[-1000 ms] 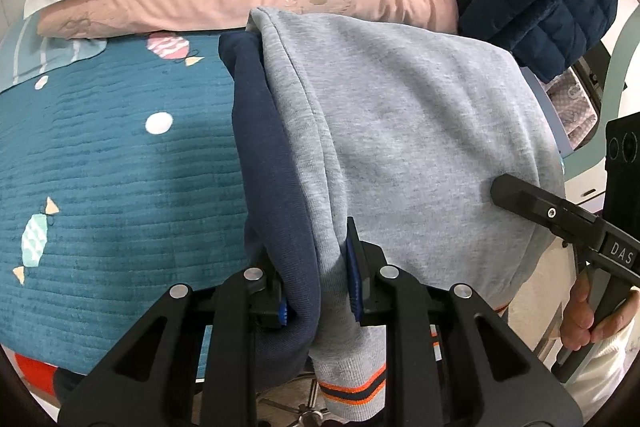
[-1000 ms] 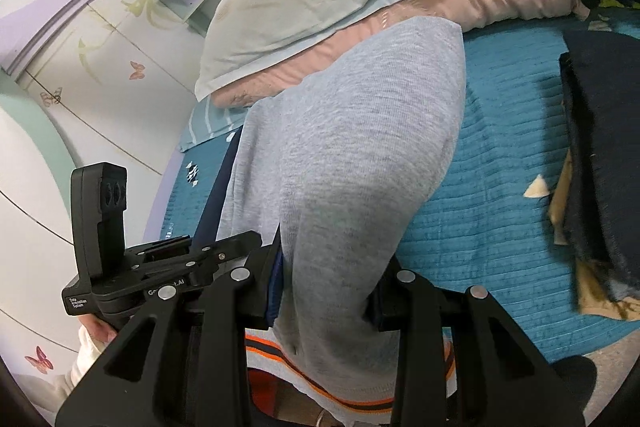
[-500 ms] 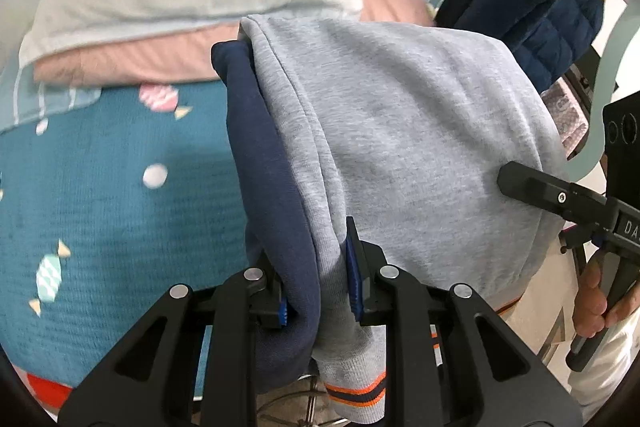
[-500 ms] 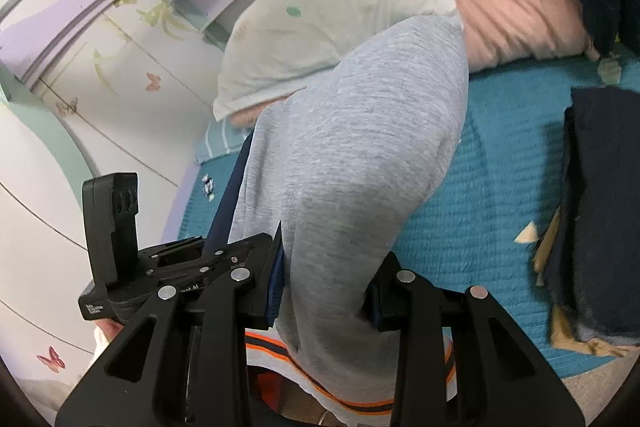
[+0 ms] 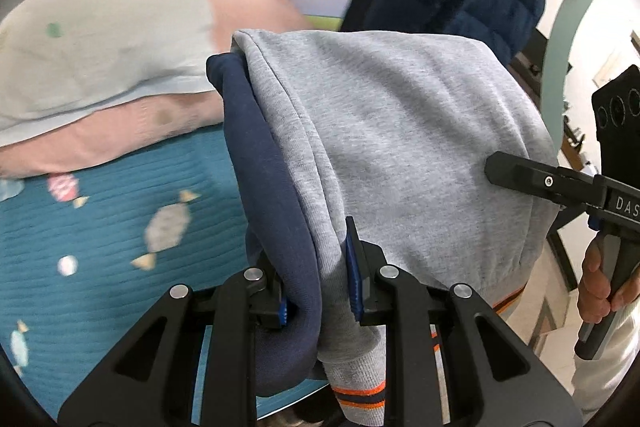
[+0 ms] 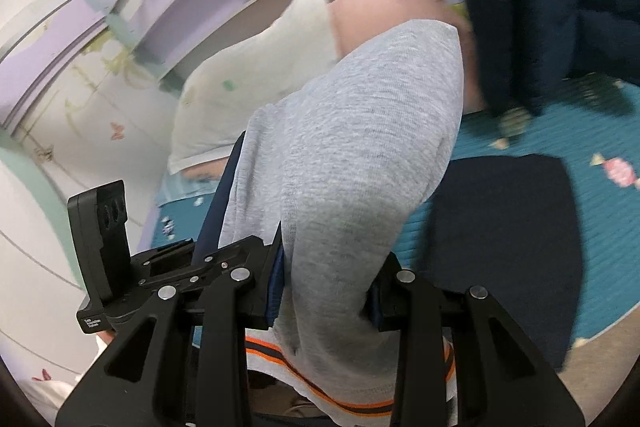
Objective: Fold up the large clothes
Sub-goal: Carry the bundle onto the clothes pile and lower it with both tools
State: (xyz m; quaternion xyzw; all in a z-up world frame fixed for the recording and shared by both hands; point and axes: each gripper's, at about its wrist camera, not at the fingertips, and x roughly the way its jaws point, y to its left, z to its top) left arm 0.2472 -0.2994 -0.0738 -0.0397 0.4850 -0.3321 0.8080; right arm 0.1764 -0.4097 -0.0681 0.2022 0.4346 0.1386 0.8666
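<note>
The grey sweatshirt (image 5: 400, 131), apparently already doubled over, hangs above the teal bedspread (image 5: 100, 227), pinched at its striped hem by left gripper (image 5: 318, 291) and right gripper (image 6: 328, 291) fingers, not yet laid down.

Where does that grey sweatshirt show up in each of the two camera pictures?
Left wrist: the grey sweatshirt fills centre and right, clamped at the bottom in the left gripper.
Right wrist: the sweatshirt runs up the middle from the right gripper.
Shared landmark: the white pillow behind it.
</note>
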